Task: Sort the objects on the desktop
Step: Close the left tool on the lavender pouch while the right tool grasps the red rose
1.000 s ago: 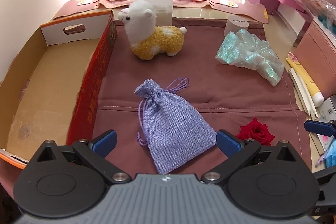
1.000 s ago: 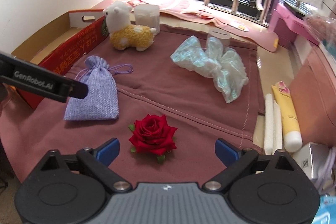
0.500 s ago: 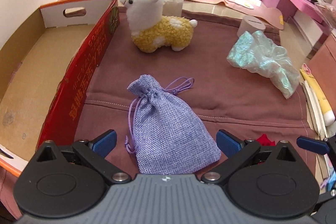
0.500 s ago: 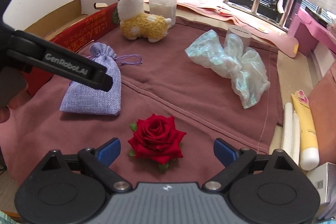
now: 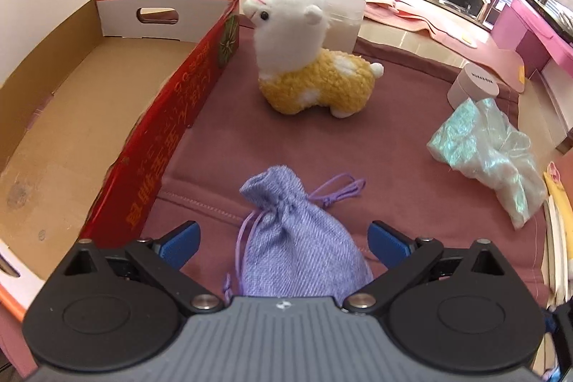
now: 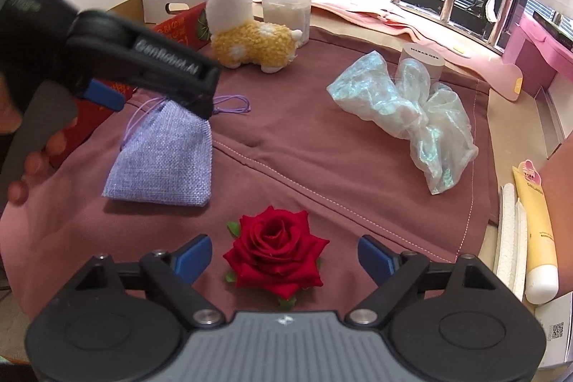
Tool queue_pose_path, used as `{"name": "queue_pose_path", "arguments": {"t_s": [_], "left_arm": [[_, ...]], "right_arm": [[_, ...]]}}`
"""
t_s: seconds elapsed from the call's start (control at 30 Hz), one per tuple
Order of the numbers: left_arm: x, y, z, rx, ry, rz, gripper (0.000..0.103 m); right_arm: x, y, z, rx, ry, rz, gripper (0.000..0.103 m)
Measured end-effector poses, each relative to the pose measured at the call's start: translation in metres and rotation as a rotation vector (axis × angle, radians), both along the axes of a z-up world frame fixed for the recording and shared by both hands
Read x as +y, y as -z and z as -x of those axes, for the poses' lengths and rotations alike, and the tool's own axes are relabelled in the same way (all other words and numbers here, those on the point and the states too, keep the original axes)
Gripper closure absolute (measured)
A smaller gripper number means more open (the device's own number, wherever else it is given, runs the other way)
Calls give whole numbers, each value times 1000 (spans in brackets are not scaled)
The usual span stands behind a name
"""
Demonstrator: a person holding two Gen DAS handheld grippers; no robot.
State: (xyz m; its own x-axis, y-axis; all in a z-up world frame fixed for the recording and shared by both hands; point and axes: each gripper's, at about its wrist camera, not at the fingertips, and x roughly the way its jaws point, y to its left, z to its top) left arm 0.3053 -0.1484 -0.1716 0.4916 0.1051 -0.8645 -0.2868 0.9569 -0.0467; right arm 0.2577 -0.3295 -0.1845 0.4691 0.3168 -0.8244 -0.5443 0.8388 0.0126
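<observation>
A lilac drawstring pouch (image 5: 297, 249) lies flat on the mauve cloth (image 5: 286, 138), with my left gripper (image 5: 284, 240) open around it and both blue pads clear of the fabric. The right wrist view shows one left finger (image 6: 161, 67) hanging just over the pouch (image 6: 164, 153). A red rose (image 6: 275, 253) lies between the fingers of my right gripper (image 6: 284, 255), which is open with neither pad touching the petals. A white and yellow alpaca plush (image 5: 315, 77) stands at the back, beside the cardboard box (image 5: 71, 117).
The box's red wall (image 5: 179, 117) borders the cloth on the left. An iridescent gauze bag (image 6: 404, 110) and a round white jar (image 5: 472, 85) lie to the right. A yellow tube (image 6: 537, 231) and white files (image 6: 508, 238) line the right edge. A translucent tub (image 6: 286, 9) stands behind the plush.
My left gripper has come forward and down over the pouch, rolling a little. My right gripper has sunk closer to the rose and its fingers have narrowed slightly.
</observation>
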Motion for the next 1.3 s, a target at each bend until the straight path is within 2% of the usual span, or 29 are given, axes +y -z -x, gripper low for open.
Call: {"name": "queue_pose_path", "arguments": {"t_s": [0.13,0.23,0.33,0.53,0.57,0.63,0.67,0.83,0.97,1.0,1.3], "left_arm": [[2,3,-8,21,-26,-1,14],[6,5,-11,41,-45,15,20],[6,6,-13,51,-45,10,21],[9,9,-17,75,-50,57,32],[10,9,-17,77,-44,60,34],[10,9,-17,80,-29,65,43],[9,8,-17,82,-18,62,44],[9,8,-15,92,25,59,59],[10,6,-12,100,52,56,65],[10,6,-11,102,59,55,67],[8,1,-2,96,125,27,78]], "right_arm": [[1,1,0,5,-6,0,26],[2,2,-1,9,-1,0,26],[0,2,-2,15,6,-1,26],[0,2,-5,26,12,3,27],[1,2,-5,28,11,4,27],[1,3,-5,36,10,4,36],[2,3,-6,40,12,6,38],[4,2,-8,53,19,1,39],[5,1,-8,59,19,6,47],[5,1,-8,60,19,7,54],[9,-1,-10,73,19,17,58]]}}
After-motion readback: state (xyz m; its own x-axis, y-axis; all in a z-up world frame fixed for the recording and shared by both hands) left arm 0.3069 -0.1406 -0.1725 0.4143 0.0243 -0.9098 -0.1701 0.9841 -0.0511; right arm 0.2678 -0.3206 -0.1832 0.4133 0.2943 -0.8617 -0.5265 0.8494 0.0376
